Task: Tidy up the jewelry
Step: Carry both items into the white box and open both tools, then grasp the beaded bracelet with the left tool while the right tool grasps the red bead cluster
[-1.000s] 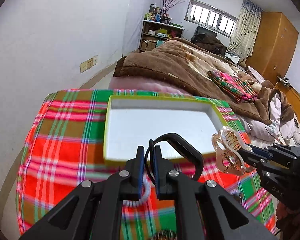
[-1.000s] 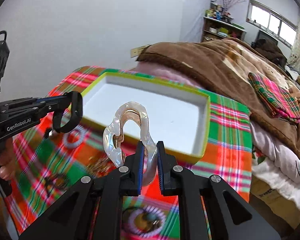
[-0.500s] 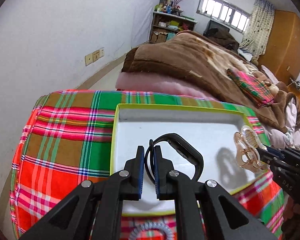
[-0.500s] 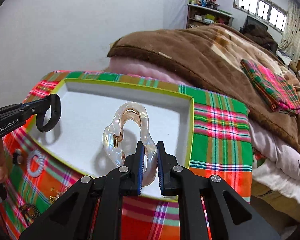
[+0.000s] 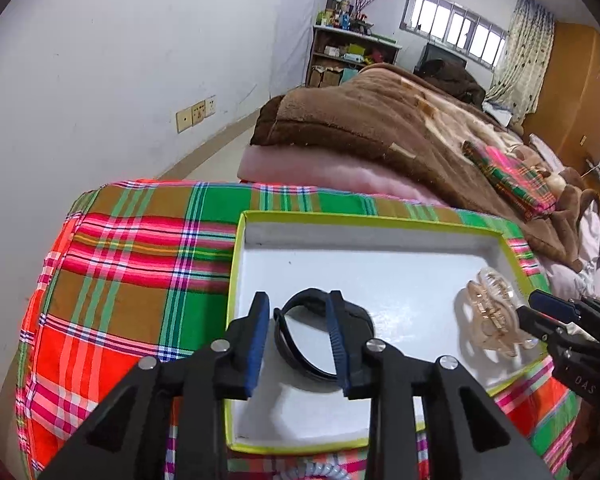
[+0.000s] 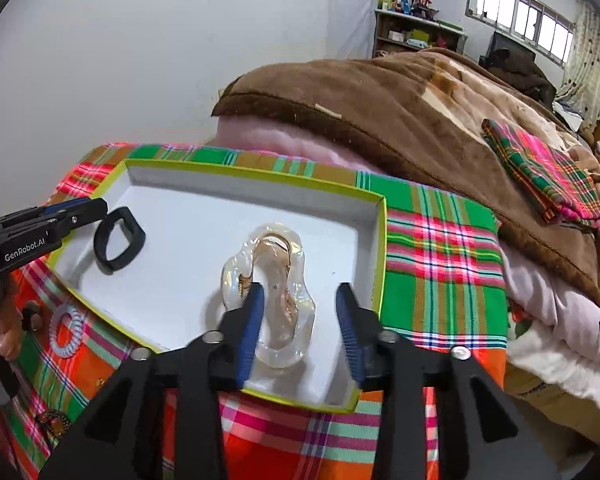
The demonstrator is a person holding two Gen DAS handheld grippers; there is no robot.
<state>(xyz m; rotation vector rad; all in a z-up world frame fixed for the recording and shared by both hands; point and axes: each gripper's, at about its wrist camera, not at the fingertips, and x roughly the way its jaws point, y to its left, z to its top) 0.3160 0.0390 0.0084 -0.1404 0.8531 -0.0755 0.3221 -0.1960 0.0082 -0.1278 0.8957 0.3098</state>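
Bedroom walls in plain white surround us, and a bed under a brown blanket [image 5: 400, 128] stretches toward the windows [image 5: 456, 28] at the far end. Nearest to us the bed is covered by a bright plaid cloth [image 5: 140, 264] in red, green and orange, and on that cloth sits our landmark, a shallow white box with a yellow-green rim [image 5: 340, 218].

We hold the left gripper [image 5: 298, 340] over the box's near left part. Its jaws are opening, and the black bangle [image 5: 320, 340] lies on the box floor between them; in the right wrist view it sits free of the pads [image 6: 118, 244]. We hold the right gripper [image 6: 300, 320] over the box's near right part. Its jaws are opening too, with the clear pearly hair claw [image 6: 272, 296] resting on the box floor between them. The claw's side sits right against the left pad [image 6: 250, 320], while the right pad stands apart from it, so neither gripper clamps its piece.

Outside the box, on the cloth just beside its near left edge, lies a pale spiral hair tie [image 6: 64, 330]. Nearer still to us on the same side, a small dark-and-gold piece [image 6: 54, 420] shows at the picture's lower left, too small for us to name. On the blanket beyond the box, well apart from it, lies a folded plaid cloth [image 6: 548, 172]
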